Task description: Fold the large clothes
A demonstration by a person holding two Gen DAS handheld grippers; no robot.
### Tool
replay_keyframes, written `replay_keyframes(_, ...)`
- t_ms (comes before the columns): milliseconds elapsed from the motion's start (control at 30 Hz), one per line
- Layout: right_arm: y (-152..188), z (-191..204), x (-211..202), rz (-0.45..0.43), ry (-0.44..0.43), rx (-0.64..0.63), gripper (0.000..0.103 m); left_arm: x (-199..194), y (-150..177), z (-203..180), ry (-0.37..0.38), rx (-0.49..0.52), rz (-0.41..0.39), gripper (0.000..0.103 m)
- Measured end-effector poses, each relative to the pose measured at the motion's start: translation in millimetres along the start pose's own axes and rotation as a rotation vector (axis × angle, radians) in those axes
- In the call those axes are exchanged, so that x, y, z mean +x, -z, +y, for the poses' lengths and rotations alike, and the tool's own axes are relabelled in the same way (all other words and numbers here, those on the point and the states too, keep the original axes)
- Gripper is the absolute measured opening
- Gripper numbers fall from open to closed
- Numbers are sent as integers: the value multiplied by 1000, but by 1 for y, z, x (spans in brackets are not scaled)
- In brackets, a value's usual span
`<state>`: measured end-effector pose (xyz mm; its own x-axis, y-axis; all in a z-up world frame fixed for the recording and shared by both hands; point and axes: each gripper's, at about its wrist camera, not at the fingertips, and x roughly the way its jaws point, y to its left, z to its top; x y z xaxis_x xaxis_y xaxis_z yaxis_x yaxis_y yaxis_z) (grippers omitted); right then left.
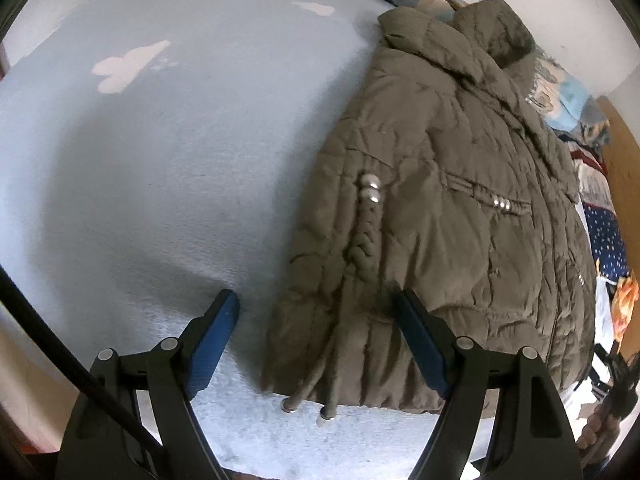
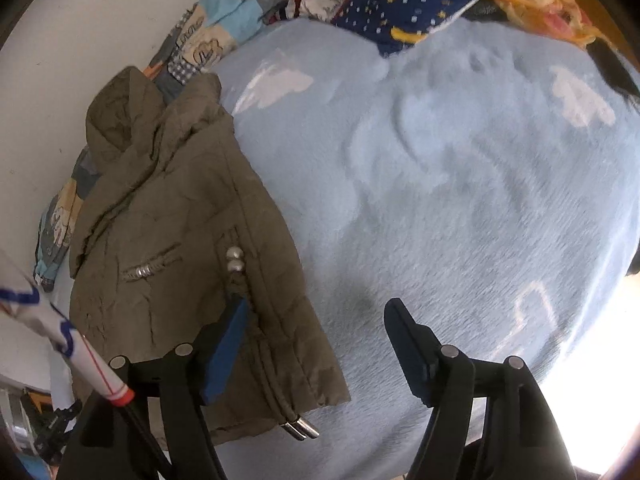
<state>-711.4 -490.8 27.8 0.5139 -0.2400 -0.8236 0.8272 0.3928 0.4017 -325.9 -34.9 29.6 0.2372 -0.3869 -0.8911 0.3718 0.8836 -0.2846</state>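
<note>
- Nearest the left wrist camera, the left gripper (image 1: 316, 312) stands wide open with nothing clamped: its left blue pad (image 1: 214, 344) is over bare blanket, its right pad over the jacket's lower corner, toward 5 o'clock of the frame.
- The olive padded jacket (image 1: 440, 208) lies flat on the light-blue fleece blanket (image 1: 160, 160), filling the 3 o'clock side of that view, collar toward 1 o'clock, hem toward 6 o'clock.
- A braided drawstring (image 1: 362, 256) with silver beads runs down the jacket's left edge; its metal-tipped ends (image 1: 308, 410) trail off the hem onto the blanket, between the gripper's fingers.
- In the right wrist view, the right gripper (image 2: 316, 312) is also spread wide and holds nothing; its left pad (image 2: 226, 356) hangs over the jacket's hem area near the cord, its right finger (image 2: 408, 344) over bare blanket.
- There the jacket (image 2: 172, 240) occupies the 9 o'clock side, and the cord tips (image 2: 302, 430) lie at the hem near 6 o'clock.
- White cloud shapes (image 2: 580, 100) mark the blanket.
- Patterned bedding (image 2: 400, 4) is heaped along the far edge, around 12 o'clock.
- A person's hand (image 1: 600, 426) shows at 4 o'clock in the left view.
</note>
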Motion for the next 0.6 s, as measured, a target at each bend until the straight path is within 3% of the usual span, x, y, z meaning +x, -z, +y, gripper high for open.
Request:
replay_keyframes(100, 2, -2, 6, 18, -25, 12, 79, 1, 3, -8, -4, 38, -17, 75)
replay_keyframes(233, 8, -2, 22, 69, -63, 33, 80, -1, 7, -24, -31, 114, -54, 52)
replay_keyframes(300, 10, 4, 24, 48, -72, 14, 70, -2, 8, -32, -49, 142, -77, 42)
replay_keyframes(333, 10, 8, 23, 43, -80, -1, 48, -4, 9, -36, -55, 158, -94, 30)
replay_keyframes(367, 10, 13, 23, 47, -91, -28, 32, -7, 10, -40, -62, 176, -113, 24)
replay_keyframes(467, 15, 31, 11, -9, -15, -128, 23, -17, 17, -49, -112, 230, -164, 19)
replay_keyframes(600, 23, 54, -9, -84, 65, -251, 21, -32, 26, -62, -159, 279, -223, 17)
